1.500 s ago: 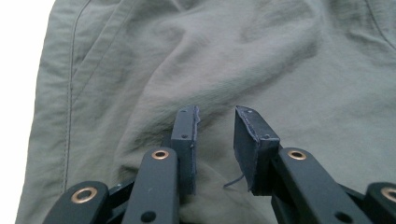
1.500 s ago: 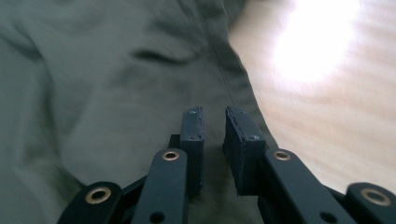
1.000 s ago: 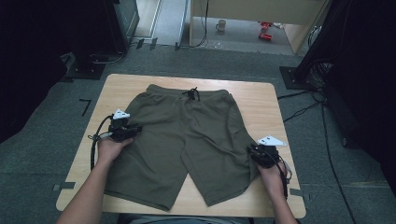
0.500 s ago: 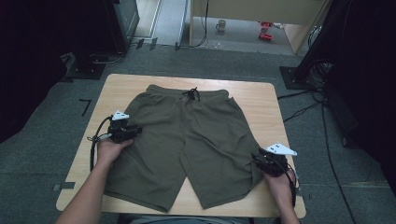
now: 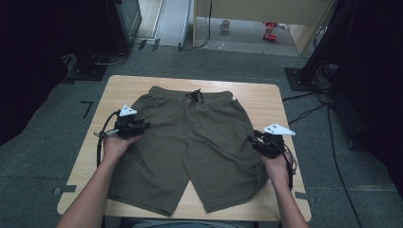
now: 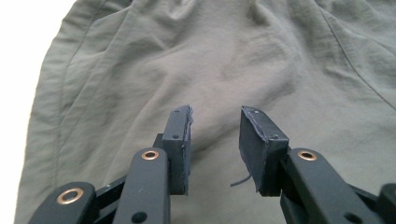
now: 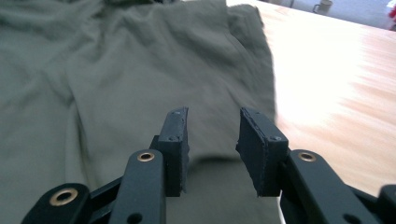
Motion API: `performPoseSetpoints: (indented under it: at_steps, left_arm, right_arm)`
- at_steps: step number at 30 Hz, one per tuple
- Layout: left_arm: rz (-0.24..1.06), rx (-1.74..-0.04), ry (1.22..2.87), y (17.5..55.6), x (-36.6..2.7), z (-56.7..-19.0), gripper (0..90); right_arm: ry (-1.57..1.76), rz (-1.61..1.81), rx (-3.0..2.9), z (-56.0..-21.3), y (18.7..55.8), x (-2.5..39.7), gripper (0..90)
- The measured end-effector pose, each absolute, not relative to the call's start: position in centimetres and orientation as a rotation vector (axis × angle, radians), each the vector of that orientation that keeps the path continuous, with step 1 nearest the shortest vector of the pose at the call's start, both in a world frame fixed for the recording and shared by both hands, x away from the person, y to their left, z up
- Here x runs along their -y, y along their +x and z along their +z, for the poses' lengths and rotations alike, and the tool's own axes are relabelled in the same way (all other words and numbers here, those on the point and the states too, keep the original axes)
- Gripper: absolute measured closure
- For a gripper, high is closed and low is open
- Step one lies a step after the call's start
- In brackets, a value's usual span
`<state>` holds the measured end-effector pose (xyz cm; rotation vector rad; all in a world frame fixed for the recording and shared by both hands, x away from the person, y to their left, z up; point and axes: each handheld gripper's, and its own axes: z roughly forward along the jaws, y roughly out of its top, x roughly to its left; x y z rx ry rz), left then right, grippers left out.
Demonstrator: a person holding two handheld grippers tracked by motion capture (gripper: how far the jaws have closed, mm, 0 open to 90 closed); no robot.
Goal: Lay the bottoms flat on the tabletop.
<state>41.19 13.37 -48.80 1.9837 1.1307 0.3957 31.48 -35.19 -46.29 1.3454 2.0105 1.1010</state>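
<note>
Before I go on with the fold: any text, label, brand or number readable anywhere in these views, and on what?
None: no readable text in any view.
The shorts: plain olive fabric, no label or print visible.
The left tongs and right tongs: black pads, no markings.
The grey plate on the right tongs: blank.
The red items and the mug on the floor beyond the table: too small and blurred to read.

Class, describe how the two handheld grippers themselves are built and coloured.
Both the left gripper and right gripper are black, each topped by a pale three-cornered plate and trailing a black cable. Their jaws are black bars with brass-coloured rivets, ending in dark rectangular pads. Forearms are unsleeved.
</note>
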Motion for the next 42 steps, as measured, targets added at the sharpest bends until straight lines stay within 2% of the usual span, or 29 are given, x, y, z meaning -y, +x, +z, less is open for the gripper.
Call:
performPoseSetpoints:
  at_steps: [13, 18, 24, 42]
  left_arm:
    - [0.379, -1.133, 1.981, 41.0, -13.1, -49.8, 63.8]
    - [0.367, -1.14, 2.018, 41.0, -13.1, -50.5, 62.7]
    - [0.36, -1.165, 2.017, 41.0, -13.7, -51.1, 63.5]
    - [0.394, -1.16, 2.029, 40.6, -14.0, -51.1, 62.8]
  right_arm:
    - [1.312, 1.116, -2.07, -48.6, 33.1, 29.2, 62.6]
    - [1.335, 1.108, -2.098, -50.5, 33.9, 27.8, 61.6]
    - [1.328, 1.068, -2.092, -52.1, 32.1, 29.6, 60.1]
    - [1.357, 1.014, -2.125, -52.3, 24.9, 37.3, 43.3]
